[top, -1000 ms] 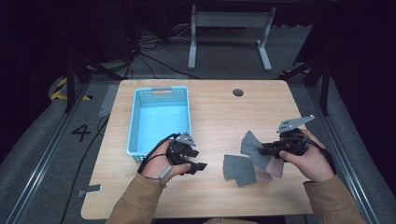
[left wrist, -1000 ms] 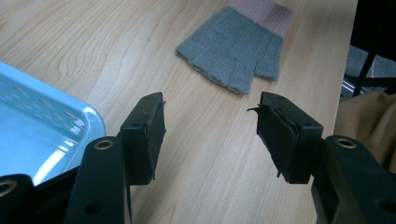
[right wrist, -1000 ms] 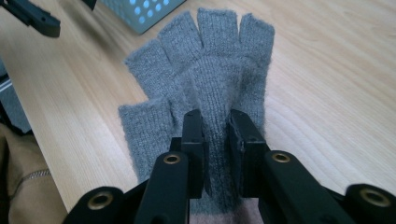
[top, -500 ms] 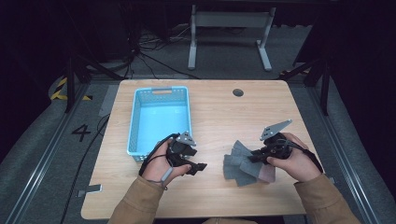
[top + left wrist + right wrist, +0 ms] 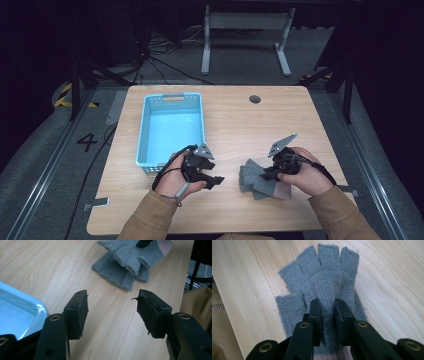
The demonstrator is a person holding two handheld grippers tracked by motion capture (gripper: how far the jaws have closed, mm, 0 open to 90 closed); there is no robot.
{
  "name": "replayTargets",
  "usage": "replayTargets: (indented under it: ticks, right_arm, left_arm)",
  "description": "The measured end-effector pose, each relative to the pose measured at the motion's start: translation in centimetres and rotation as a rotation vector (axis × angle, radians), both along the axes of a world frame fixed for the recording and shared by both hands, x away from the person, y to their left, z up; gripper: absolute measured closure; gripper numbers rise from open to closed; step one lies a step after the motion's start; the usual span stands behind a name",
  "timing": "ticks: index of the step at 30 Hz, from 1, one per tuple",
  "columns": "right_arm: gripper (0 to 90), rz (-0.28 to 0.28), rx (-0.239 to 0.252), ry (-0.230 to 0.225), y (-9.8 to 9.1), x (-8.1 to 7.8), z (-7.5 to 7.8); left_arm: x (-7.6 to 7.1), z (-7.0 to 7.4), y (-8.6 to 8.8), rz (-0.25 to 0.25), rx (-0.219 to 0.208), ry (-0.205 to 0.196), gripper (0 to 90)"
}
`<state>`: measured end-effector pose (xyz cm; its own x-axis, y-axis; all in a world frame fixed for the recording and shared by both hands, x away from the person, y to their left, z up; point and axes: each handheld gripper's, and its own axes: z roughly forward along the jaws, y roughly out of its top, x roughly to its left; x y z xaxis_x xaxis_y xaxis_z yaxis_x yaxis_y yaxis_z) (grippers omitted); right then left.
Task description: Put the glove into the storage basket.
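Two grey gloves [image 5: 257,181] are laid on the counter [image 5: 250,125], one partly on top of the other, close to the person's right side. The finger ends are cut off short, and they are spread out like a fan. The top glove [image 5: 327,282] is laid flat over the lower glove [image 5: 287,307], so just an edge of the lower one is seen sticking out.

The right tongs [image 5: 327,307] are squeezed narrow, and a bit of the top glove's knit is pinched between them, near the wrist end. It is likely gripped there so that the whole glove can be lifted in one piece, with the fingers left to hang free. Only the top glove seems to be caught, so that the two can be pulled apart.

The left tongs [image 5: 112,307] are held about half wide, and they have just been closing a little. Nothing is held between them; only bare wood is seen in the gap. They are kept just beside the blue basket [image 5: 172,96] and pointed at the gloves, maybe so that help can be given fast.

The basket is set well apart from the gloves, on the left part of the counter, and nothing is seen inside it. It was likely put there so the gloves can be dropped in.
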<state>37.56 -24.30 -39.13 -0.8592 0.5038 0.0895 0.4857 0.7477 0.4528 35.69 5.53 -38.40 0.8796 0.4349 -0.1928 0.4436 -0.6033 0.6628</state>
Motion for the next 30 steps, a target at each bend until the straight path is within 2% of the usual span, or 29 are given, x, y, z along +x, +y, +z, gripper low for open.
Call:
replayTargets:
  ticks: [6, 8, 11, 13, 14, 19, 24, 30]
  right_arm:
    - [77.9, 0.009, -0.032, 0.006, 0.3, 0.0, -0.8]
    - [75.6, 0.007, -0.036, 0.006, 0.5, 0.0, -1.2]
    - [73.0, 0.008, -0.031, -0.01, 0.4, -0.2, -1.2]
    - [66.5, -0.003, 0.005, -0.023, 0.0, -0.5, -0.9]
    - [66.3, -0.009, 0.014, -0.03, -0.2, -0.6, -0.7]
    - [67.9, -0.058, 0.032, -0.062, -2.5, -1.1, 0.5]
    - [68.6, -0.124, 0.036, -0.059, -5.0, -1.4, 0.9]
    - [67.5, -0.166, 0.011, -0.057, -7.4, -1.5, 0.9]
  left_arm:
    - [0.0, -0.8, -1.0, -0.008, -0.011, 0.025, 49.3]
    - [0.0, -1.1, -1.5, -0.025, -0.003, 0.034, 52.2]
    - [0.0, -1.2, -2.0, -0.045, 0.011, 0.039, 55.5]
    - [0.0, -1.3, -2.3, -0.052, 0.01, 0.044, 57.9]
    - [0.1, -1.3, -2.5, -0.058, 0.011, 0.046, 59.1]
    - [0.1, -1.7, -3.8, -0.099, 0.041, 0.075, 63.7]
    - [-0.1, -2.0, -5.0, -0.13, 0.072, 0.074, 64.3]
    - [0.0, -2.5, -5.5, -0.147, 0.085, 0.076, 64.8]
